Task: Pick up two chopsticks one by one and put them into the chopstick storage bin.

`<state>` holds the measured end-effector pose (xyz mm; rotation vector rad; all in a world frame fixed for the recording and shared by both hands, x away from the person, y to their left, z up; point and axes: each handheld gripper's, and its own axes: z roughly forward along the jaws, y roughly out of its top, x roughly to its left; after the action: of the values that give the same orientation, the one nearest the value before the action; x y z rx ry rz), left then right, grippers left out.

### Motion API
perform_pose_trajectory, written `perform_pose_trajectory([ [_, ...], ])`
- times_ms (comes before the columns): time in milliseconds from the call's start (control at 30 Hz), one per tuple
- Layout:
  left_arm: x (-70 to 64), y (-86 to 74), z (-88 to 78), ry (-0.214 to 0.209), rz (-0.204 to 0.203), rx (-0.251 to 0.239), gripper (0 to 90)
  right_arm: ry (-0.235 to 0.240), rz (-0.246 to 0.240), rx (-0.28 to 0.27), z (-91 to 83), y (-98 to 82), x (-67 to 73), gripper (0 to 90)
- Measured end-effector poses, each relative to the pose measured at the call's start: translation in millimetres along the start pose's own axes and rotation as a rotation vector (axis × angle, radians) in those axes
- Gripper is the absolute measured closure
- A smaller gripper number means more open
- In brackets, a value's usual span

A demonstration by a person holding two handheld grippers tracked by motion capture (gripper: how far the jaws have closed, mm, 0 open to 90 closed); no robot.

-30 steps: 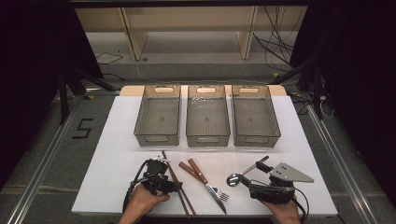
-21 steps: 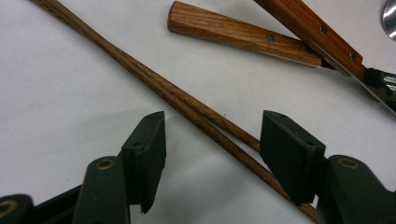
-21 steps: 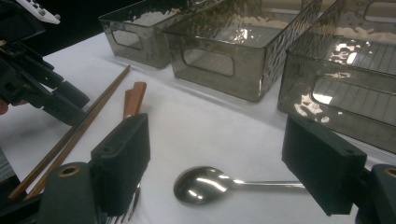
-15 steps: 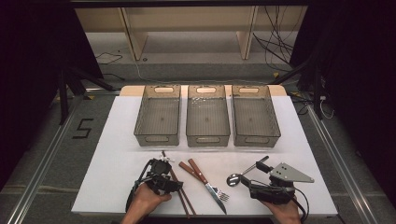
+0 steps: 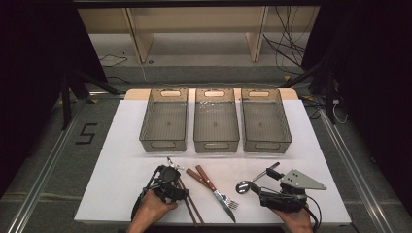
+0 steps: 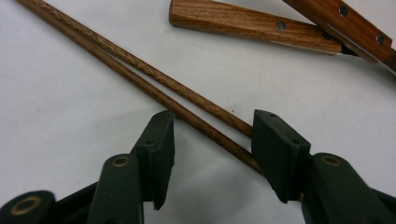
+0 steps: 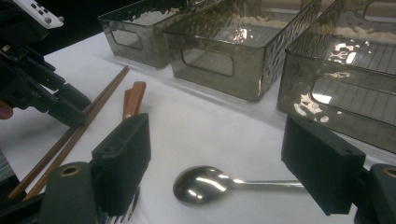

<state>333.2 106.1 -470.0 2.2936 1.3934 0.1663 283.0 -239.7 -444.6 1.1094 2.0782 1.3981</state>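
Note:
Two brown chopsticks (image 5: 190, 206) lie side by side on the white table (image 5: 121, 179). In the left gripper view the chopsticks (image 6: 154, 81) run slantwise between the jaws of my left gripper (image 6: 212, 135). Its jaws have just been closing and stand half apart, with a gap on either side of the sticks. In the high view my left gripper (image 5: 180, 191) is at the front left. My right gripper (image 5: 262, 183) rests open at the front right, a steel spoon (image 7: 201, 184) lying just ahead of its jaws. My right gripper (image 7: 215, 158) holds nothing.
A wooden-handled knife (image 5: 214, 191) and fork (image 5: 232, 204) lie between the two grippers. Three smoky plastic bins (image 5: 163, 144) (image 5: 216, 145) (image 5: 267, 145) stand in a row farther back. Shelving and cables sit beyond the table's far edge.
The left gripper's jaws have narrowed around the chopsticks, and the hand has shifted slightly. The right gripper, spoon, knife and fork have not moved.

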Motion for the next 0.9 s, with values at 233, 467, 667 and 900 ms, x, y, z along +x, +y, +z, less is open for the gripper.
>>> perform_pose_trajectory([
  [233,4.5,2.3,-0.9,-0.010,0.018,0.018,55.8,-0.002,0.002,0.000,-0.3,-0.1,-0.4,24.8],
  [467,14.1,5.1,-4.4,0.001,0.042,0.083,57.9,-0.001,0.004,0.002,-0.5,0.0,-0.8,24.9],
  [667,10.9,7.2,-3.7,0.026,0.055,0.111,54.0,-0.001,0.001,0.003,0.5,0.3,0.3,25.2],
  [900,7.0,10.3,-2.8,0.057,0.088,0.146,54.4,-0.003,-0.001,0.002,0.4,0.6,0.6,25.4],
])
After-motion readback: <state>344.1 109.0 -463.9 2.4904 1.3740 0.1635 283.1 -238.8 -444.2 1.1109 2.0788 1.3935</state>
